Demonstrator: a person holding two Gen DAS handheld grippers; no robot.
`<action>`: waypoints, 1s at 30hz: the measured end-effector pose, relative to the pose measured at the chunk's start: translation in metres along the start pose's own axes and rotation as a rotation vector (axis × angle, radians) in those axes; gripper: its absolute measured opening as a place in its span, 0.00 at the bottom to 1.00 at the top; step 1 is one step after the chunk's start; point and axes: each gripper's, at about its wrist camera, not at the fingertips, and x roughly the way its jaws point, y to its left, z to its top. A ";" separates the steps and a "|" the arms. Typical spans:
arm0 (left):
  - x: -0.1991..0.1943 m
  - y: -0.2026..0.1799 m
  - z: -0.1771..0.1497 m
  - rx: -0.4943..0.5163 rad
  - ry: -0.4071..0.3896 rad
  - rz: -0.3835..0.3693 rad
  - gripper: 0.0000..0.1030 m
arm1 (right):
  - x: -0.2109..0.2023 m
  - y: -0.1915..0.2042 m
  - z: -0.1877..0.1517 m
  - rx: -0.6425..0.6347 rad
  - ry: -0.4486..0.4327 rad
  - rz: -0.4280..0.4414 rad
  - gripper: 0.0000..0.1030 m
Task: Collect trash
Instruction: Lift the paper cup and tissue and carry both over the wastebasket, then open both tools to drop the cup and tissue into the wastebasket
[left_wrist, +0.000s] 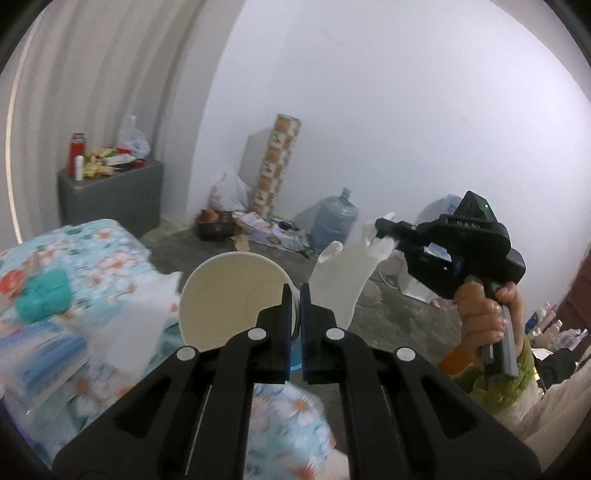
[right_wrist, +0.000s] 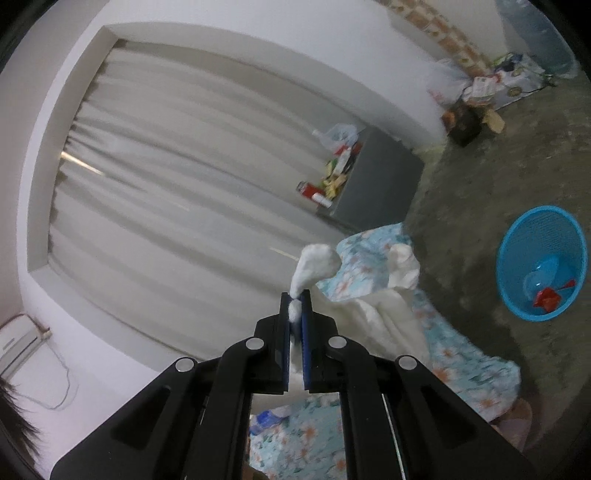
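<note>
My left gripper (left_wrist: 294, 295) is shut on the rim of a white paper cup (left_wrist: 229, 295), whose open mouth faces the camera, held above the floral bedsheet (left_wrist: 92, 258). My right gripper (right_wrist: 294, 301) is shut on a white tissue (right_wrist: 314, 264), held high in the air. In the left wrist view the right gripper (left_wrist: 384, 230) is at the right, up in the air, with the tissue (left_wrist: 343, 280) hanging from it. A blue mesh trash basket (right_wrist: 517, 251) stands on the floor at the right and holds a blue cup and red scraps.
A white cloth (right_wrist: 373, 310) and a teal cloth (left_wrist: 40, 299) lie on the bed. A grey cabinet (left_wrist: 110, 199) with bottles and packets stands by the curtain. Bags, a water jug (left_wrist: 334, 221) and a patterned roll (left_wrist: 275, 166) sit along the far wall on the concrete floor.
</note>
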 end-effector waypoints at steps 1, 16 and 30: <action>0.012 -0.002 0.005 0.003 0.014 -0.012 0.02 | -0.004 -0.006 0.004 0.003 -0.010 -0.015 0.05; 0.238 -0.006 0.046 -0.066 0.347 -0.106 0.02 | 0.014 -0.130 0.063 0.080 -0.013 -0.318 0.05; 0.414 0.017 0.008 -0.067 0.561 -0.036 0.03 | 0.080 -0.292 0.086 0.200 0.122 -0.610 0.46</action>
